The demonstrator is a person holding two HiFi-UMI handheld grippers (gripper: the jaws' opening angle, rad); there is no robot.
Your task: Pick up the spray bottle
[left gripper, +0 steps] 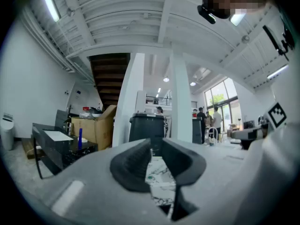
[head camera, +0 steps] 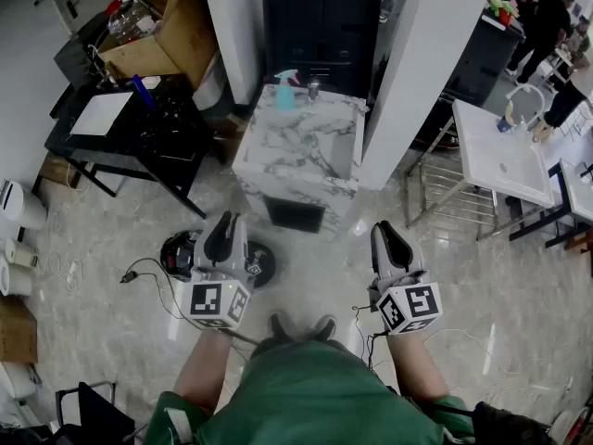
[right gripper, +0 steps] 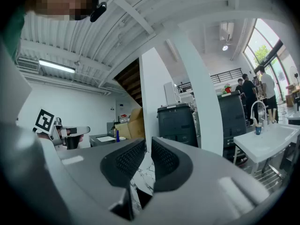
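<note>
A teal spray bottle [head camera: 285,91] stands upright at the far edge of a white marble counter [head camera: 296,156], next to a small dark item. Both grippers hang level over the floor, well short of the counter. My left gripper [head camera: 222,222] is shut with nothing in it, and through its jaws [left gripper: 157,146] I see a strip of the marble top [left gripper: 161,184]. Over at the right, my right gripper [head camera: 387,233] is also shut and empty; its view [right gripper: 147,146] looks along the jaws toward the same marble counter [right gripper: 140,175].
A black table [head camera: 120,133] with a white sheet and a cardboard box [head camera: 167,35] stand at the left. Behind the counter are a black cabinet [head camera: 320,21] and a white pillar [head camera: 426,72]. A white sink table [head camera: 500,151] is right. A round dark device [head camera: 185,253] and cables lie on the floor.
</note>
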